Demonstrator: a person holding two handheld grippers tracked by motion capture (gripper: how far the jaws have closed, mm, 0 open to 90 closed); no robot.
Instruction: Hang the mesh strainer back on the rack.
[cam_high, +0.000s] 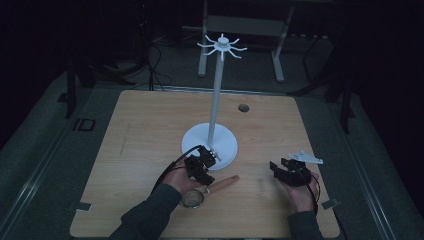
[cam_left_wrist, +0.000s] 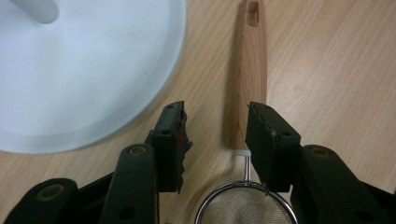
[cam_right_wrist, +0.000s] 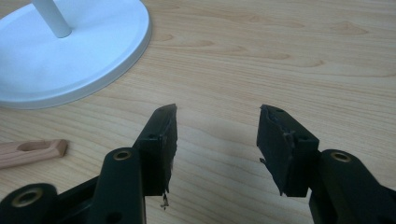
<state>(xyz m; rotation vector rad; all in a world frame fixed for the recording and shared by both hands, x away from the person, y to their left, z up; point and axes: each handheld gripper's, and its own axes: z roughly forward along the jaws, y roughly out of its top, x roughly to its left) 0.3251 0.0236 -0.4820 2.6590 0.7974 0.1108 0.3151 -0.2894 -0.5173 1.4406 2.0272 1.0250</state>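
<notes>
Left tongs spread, jaws either side of the strainer's wooden handle, mesh bowl just below them. Not yet pinched; closing looks next, likely to hang it on the white stand just beyond. Right tongs spread, empty, over bare wooden table. Room dark.

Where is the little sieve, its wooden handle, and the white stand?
sieve (cam_left_wrist: 245, 210): left gripper view, on its wire mesh bowl.
wooden handle (cam_left_wrist: 248, 74): left gripper view, middle of the wood.
white stand (cam_high: 226, 143): high view, on its round base.
</notes>
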